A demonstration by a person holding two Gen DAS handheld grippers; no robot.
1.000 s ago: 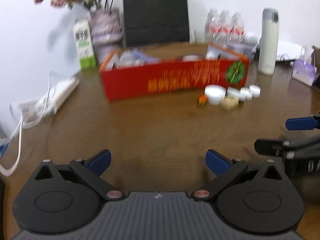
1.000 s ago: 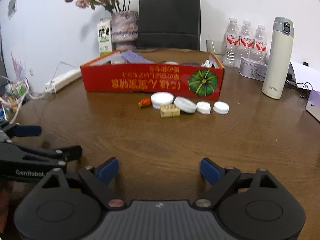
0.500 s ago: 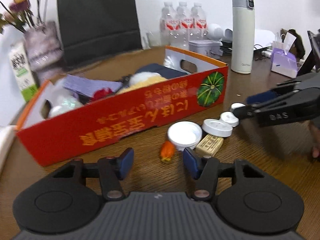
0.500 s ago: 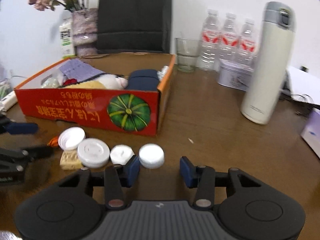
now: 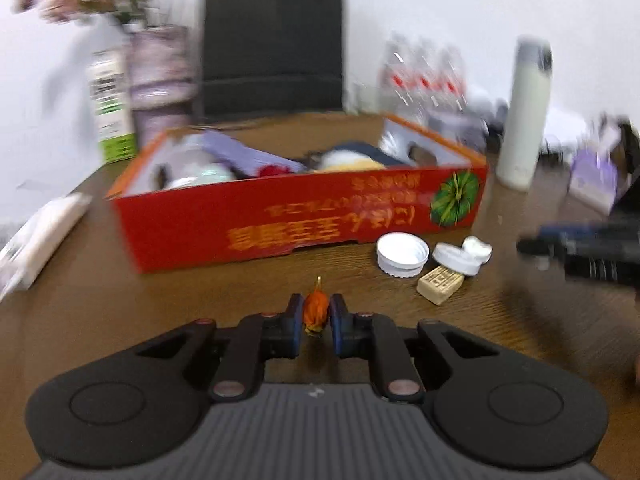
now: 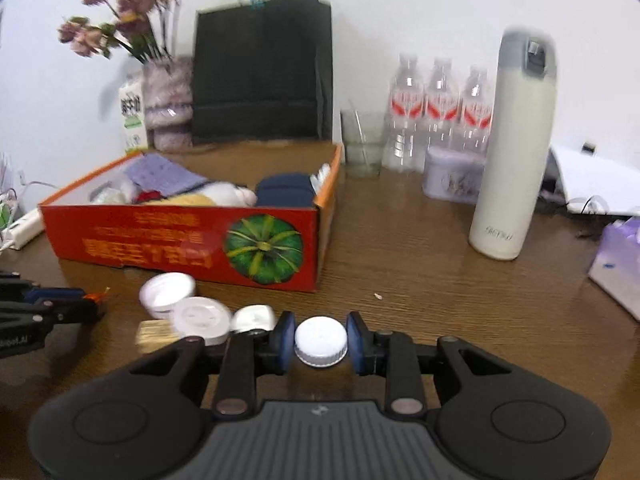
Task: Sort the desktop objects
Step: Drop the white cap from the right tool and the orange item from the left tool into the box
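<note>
My left gripper is shut on a small orange object in front of the red cardboard box. My right gripper is shut on a white bottle cap just right of the box's pumpkin picture. The box holds several soft items. On the table beside it lie an open white lid, a flat white lid, a small white cap and a tan block. The left gripper also shows at the left edge of the right wrist view.
A tall white thermos stands to the right. Water bottles, a glass and a round tin stand behind. A black bag, flower vase, milk carton and power strip are at the back and left.
Both grippers have closed: the left on the orange object, the right on the white cap. Both were open around them half a second ago. The left view is now blurred by motion.
</note>
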